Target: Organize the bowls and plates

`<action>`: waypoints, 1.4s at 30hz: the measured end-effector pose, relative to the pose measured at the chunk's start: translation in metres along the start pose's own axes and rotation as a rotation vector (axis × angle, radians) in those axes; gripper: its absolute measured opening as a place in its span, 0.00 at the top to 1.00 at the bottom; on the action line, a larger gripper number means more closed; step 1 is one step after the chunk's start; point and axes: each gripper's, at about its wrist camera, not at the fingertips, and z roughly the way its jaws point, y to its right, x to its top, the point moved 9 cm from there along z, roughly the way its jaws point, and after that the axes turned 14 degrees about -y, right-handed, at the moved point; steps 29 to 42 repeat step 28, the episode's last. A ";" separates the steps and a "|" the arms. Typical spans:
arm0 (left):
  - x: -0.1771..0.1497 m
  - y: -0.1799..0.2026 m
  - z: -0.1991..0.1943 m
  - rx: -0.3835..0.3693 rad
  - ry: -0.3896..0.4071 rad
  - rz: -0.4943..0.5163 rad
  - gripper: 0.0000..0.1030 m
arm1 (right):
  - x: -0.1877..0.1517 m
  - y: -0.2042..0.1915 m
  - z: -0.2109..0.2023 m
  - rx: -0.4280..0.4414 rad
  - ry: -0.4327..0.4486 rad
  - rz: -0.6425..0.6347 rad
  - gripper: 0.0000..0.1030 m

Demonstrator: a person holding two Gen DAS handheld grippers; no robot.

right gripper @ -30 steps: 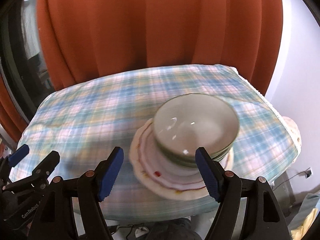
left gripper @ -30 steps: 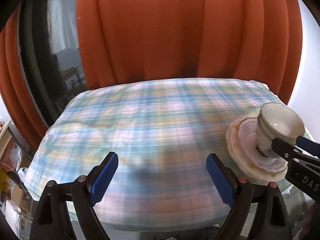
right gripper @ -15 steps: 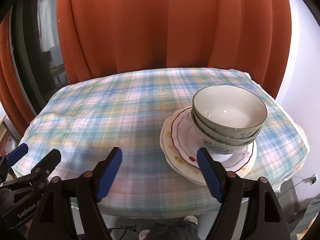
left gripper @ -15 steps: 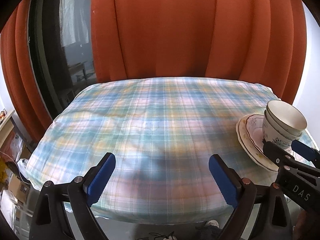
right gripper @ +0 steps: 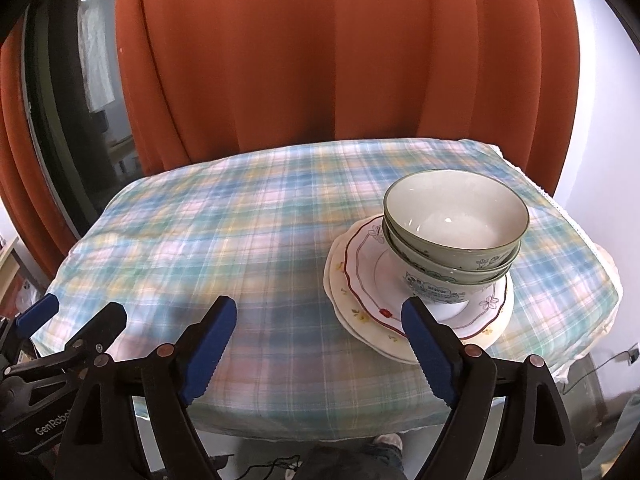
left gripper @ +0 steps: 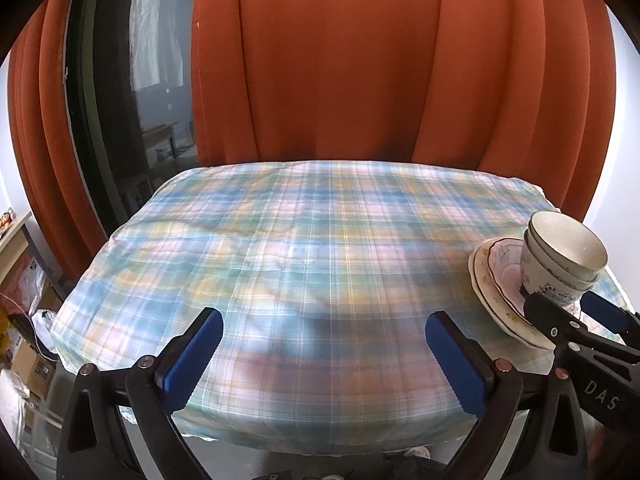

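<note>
A nest of green-rimmed bowls stands on two stacked white plates at the right of the plaid-covered table. My right gripper is open and empty, above the table's near edge, just short of the plates. My left gripper is open and empty over the table's near middle. In the left wrist view the bowls and plates sit at far right, with the right gripper in front of them. In the right wrist view the left gripper shows at lower left.
Orange curtains hang behind the table. A dark window is at back left. Boxes and bags lie on the floor to the left. A white wall is at right.
Both grippers have pulled back and risen from the table. The bowl and plate stack stays put, now farther from the right gripper, which stays open.
</note>
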 end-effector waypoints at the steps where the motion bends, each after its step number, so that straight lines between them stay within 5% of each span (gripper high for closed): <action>1: 0.000 0.000 0.000 -0.002 0.002 0.000 0.00 | -0.001 0.000 -0.001 0.003 -0.001 -0.003 0.15; 9: 0.000 0.000 -0.002 -0.010 0.008 -0.007 0.00 | 0.000 0.003 -0.007 -0.024 0.020 0.001 0.08; 42: 0.008 0.009 0.003 -0.035 0.010 0.012 0.00 | 0.005 0.010 -0.008 -0.035 0.034 0.030 0.07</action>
